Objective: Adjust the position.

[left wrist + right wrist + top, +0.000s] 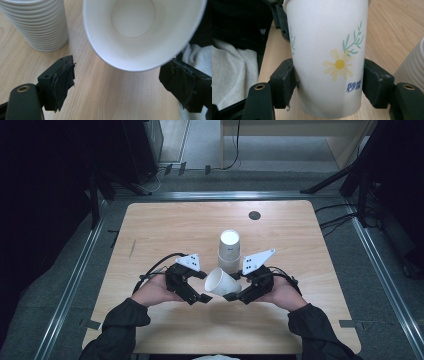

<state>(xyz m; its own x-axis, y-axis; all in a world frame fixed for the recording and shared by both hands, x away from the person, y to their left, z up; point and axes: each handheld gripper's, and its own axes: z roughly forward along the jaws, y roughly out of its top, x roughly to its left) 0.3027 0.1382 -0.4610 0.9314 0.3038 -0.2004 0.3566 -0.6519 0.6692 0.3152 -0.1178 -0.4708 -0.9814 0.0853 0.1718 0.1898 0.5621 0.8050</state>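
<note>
A single white paper cup point(219, 281) with a yellow daisy print point(329, 57) lies tilted on its side just above the wooden table point(165, 230). My right gripper point(234, 288) point(329, 85) is shut on the cup's lower wall near its base. The cup's empty mouth point(135, 32) faces my left gripper point(204, 286) point(120, 85), which stands open with its jaws on either side of the rim, not touching it. A stack of nested white cups point(230, 247) point(37, 22) point(413, 67) stands upright just behind the two grippers.
A black round grommet point(254, 215) sits in the tabletop near the far edge. Metal rails point(75, 280) run along the table's sides. A white cloth point(234, 75) lies at the person's lap by the near edge.
</note>
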